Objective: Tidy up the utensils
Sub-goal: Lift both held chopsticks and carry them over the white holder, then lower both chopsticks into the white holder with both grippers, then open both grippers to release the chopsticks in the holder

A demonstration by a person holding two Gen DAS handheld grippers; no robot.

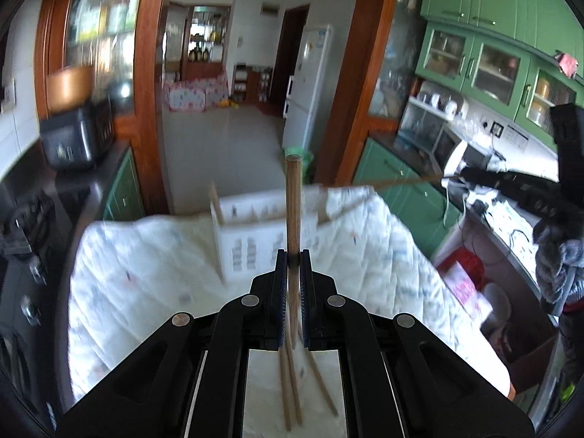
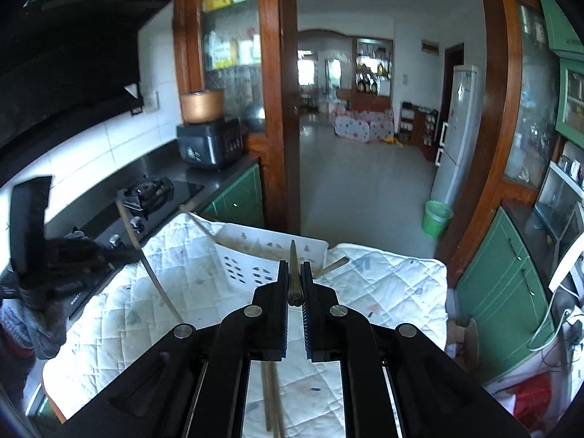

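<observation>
My left gripper (image 1: pixel 293 255) is shut on a light wooden chopstick (image 1: pixel 294 204) that stands upright above the quilted white cloth (image 1: pixel 146 273). A white slotted utensil basket (image 1: pixel 252 241) sits on the cloth just beyond it. Several loose chopsticks (image 1: pixel 292 383) lie under the gripper. My right gripper (image 2: pixel 294 268) is shut on a dark chopstick (image 2: pixel 293 266) pointing forward at the same basket (image 2: pixel 255 259), which holds chopsticks. The left gripper (image 2: pixel 109 255) shows at the left of the right wrist view with its chopstick (image 2: pixel 146 259). The right gripper (image 1: pixel 474 177) shows at the right of the left wrist view.
A gas stove (image 2: pixel 146 193) and a black cooker (image 2: pixel 210 144) sit on the dark counter to the left. Green cabinets (image 2: pixel 511 292) line the right. A green bin (image 2: pixel 436 217) and a white fridge (image 2: pixel 456 127) stand beyond the doorway. Two chopsticks (image 2: pixel 272 398) lie on the cloth (image 2: pixel 383 292).
</observation>
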